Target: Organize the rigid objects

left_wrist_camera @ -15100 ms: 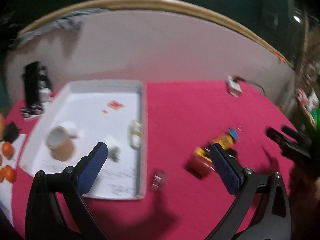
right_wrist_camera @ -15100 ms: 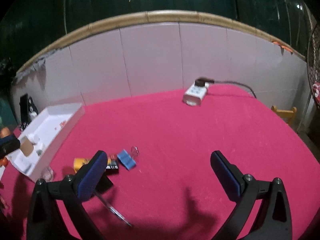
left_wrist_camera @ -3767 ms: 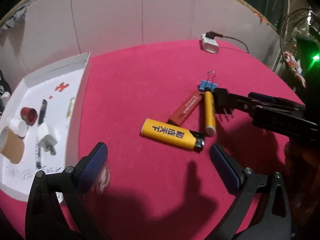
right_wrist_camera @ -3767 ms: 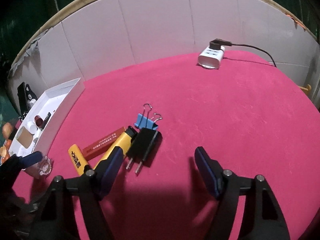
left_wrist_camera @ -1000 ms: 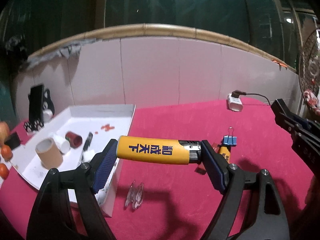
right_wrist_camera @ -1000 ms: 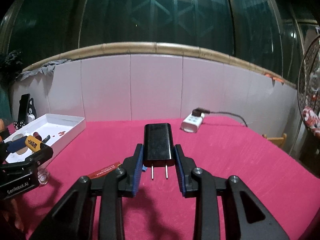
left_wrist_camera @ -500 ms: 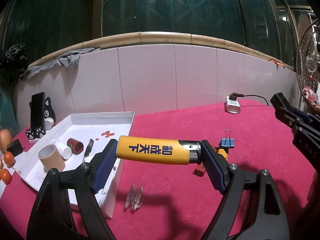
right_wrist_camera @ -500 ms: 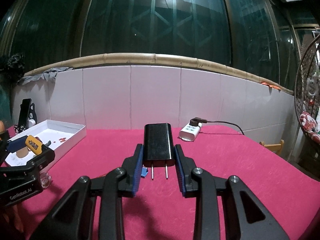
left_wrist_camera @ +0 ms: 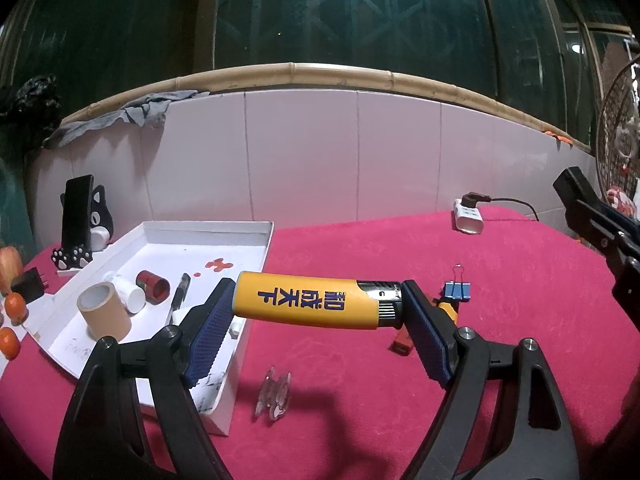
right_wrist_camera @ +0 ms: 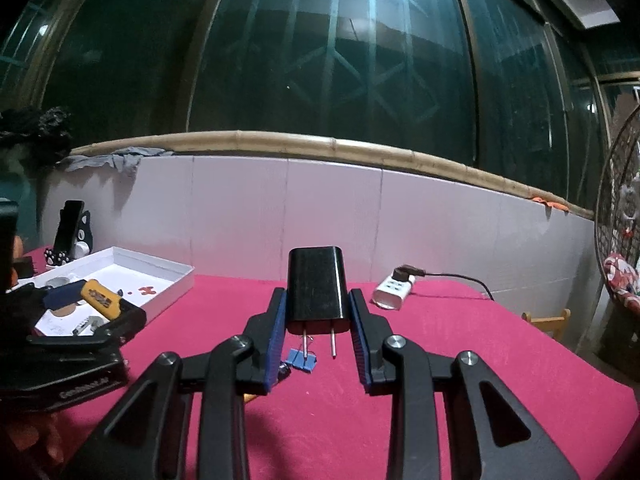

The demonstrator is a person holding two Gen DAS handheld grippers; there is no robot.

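My left gripper [left_wrist_camera: 318, 308] is shut on a yellow lighter [left_wrist_camera: 308, 305] and holds it crosswise above the red tablecloth, just right of the white tray [left_wrist_camera: 264, 254]. My right gripper [right_wrist_camera: 318, 312] is shut on a black plug adapter [right_wrist_camera: 316, 288], prongs pointing back at the camera, lifted above the table. A blue binder clip [left_wrist_camera: 456, 291] lies on the cloth, beside a second yellow lighter [left_wrist_camera: 447, 309] and a red lighter [left_wrist_camera: 402, 344], both partly hidden by my left gripper's right finger. The tray also shows in the right wrist view [right_wrist_camera: 176, 276].
The tray holds a tape roll [left_wrist_camera: 105, 312], a red cap [left_wrist_camera: 151, 286], a white bottle [left_wrist_camera: 128, 294] and a pen [left_wrist_camera: 178, 294]. A clear hair clip [left_wrist_camera: 274, 396] lies by the tray's corner. A white power strip [left_wrist_camera: 468, 220] sits at the back. A cat phone stand [left_wrist_camera: 82, 224] and oranges [left_wrist_camera: 16, 306] stand left.
Both grippers have risen a little and tilted up with their objects held; more of the window shows above the wall. The grips are unchanged.
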